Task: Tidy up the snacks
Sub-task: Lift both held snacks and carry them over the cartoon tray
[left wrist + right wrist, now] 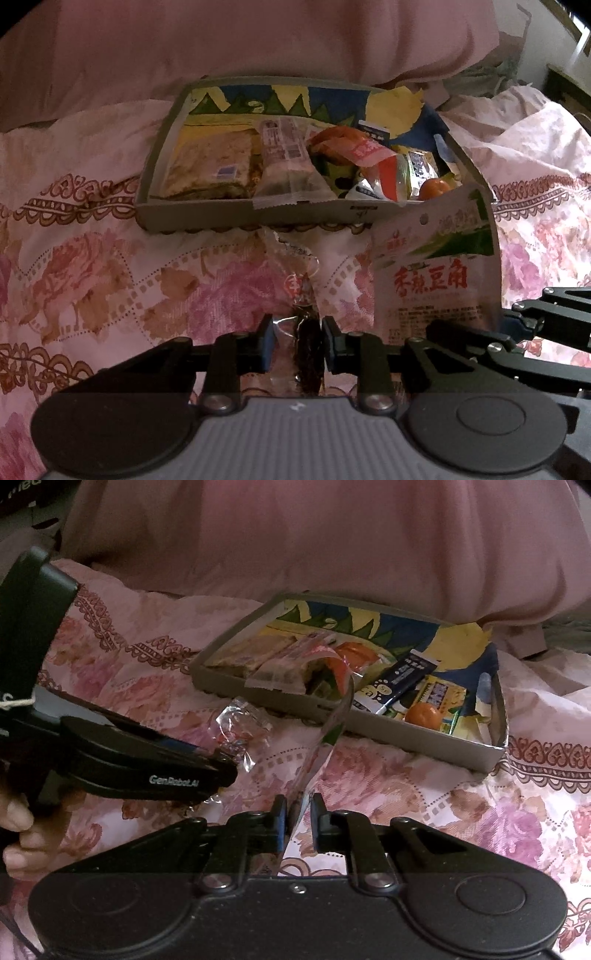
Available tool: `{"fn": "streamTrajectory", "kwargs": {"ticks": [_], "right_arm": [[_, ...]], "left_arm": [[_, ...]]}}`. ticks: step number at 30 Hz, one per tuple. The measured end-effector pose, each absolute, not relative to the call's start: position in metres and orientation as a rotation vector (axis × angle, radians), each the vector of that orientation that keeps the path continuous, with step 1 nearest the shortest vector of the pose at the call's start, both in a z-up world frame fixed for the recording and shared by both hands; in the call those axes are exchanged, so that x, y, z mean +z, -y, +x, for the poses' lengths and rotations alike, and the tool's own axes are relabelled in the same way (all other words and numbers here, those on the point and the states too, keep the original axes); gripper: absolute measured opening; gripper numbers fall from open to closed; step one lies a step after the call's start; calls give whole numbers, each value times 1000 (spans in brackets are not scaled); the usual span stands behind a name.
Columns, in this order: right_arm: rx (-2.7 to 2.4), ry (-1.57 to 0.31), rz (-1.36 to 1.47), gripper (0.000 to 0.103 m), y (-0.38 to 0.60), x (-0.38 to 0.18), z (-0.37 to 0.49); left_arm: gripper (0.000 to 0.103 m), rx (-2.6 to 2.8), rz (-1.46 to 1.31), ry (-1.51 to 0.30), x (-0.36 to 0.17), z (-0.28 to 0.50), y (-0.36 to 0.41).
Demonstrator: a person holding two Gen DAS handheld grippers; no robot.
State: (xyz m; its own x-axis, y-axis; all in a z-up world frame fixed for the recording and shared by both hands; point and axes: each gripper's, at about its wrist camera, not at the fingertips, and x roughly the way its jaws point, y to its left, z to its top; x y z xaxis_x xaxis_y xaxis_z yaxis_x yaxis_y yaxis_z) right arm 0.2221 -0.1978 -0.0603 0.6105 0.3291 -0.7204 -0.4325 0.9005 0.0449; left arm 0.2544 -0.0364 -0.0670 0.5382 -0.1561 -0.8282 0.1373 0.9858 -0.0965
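A shallow grey cardboard box [207,214] [413,738] lies on a floral bedsheet and holds several snack packs, with an orange round item [436,189] [423,716] at its right end. In front of the box, my left gripper [298,343] [227,764] is shut on a clear-wrapped snack [308,350] [240,725] with dark contents. To its right, my right gripper [298,819] [498,325] is shut on the bottom of a white and green packet [432,266] with red characters, held upright. In the right wrist view this packet [327,734] shows edge-on.
A big pink pillow [258,48] [332,546] rises right behind the box. The floral bedsheet [110,277] [480,812] spreads on all sides. A person's hand [14,830] grips the left gripper's handle. Dark furniture [565,88] stands at the far right.
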Motion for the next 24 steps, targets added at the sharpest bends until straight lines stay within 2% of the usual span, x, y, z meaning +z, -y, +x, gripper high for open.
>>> {"fn": "streamTrajectory", "kwargs": {"ticks": [9, 24], "right_arm": [[428, -758, -131, 11, 201, -54, 220], [374, -644, -108, 8, 212, -29, 212]], "left_arm": [[29, -165, -40, -980, -60, 249, 37], [29, -166, -100, -848, -23, 231, 28]]}}
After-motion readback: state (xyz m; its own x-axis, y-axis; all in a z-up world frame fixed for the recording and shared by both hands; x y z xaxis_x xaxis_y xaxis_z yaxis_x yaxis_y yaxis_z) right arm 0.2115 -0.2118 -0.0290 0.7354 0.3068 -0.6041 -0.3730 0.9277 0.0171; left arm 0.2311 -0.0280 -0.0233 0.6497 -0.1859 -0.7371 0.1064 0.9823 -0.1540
